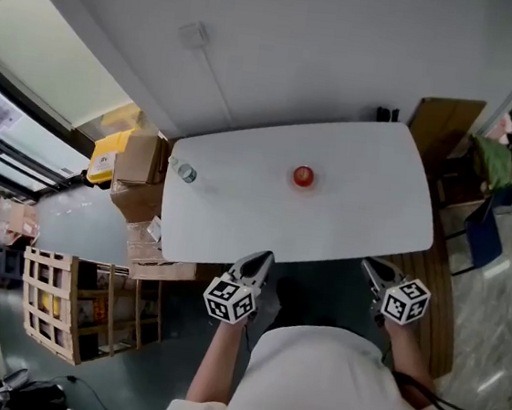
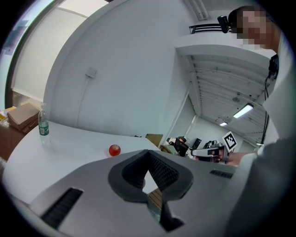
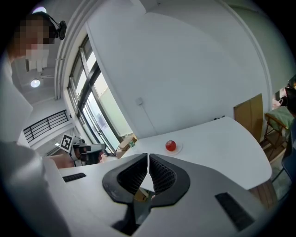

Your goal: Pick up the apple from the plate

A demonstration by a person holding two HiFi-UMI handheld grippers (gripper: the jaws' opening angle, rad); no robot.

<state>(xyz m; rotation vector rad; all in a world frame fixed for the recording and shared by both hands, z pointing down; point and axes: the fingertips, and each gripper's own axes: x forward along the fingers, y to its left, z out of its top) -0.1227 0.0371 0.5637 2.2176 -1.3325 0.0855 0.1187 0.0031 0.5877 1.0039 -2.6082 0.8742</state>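
Observation:
A red apple (image 1: pixel 303 175) rests on a small white plate (image 3: pixel 178 148) near the middle of the white table (image 1: pixel 365 212). In the left gripper view the apple (image 2: pixel 114 150) lies ahead and slightly left; in the right gripper view the apple (image 3: pixel 170 146) is ahead and slightly right. My left gripper (image 1: pixel 259 262) hovers at the table's near edge, shut and empty. My right gripper (image 1: pixel 375 270) is held at the same edge further right, its jaws also together with nothing between them. Both are well short of the apple.
A clear water bottle (image 1: pixel 185 172) stands at the table's far left corner. Cardboard boxes (image 1: pixel 137 163) and a wooden crate (image 1: pixel 61 301) sit on the floor to the left. A wooden board (image 1: pixel 441 124) and cluttered chairs (image 1: pixel 494 171) are at the right.

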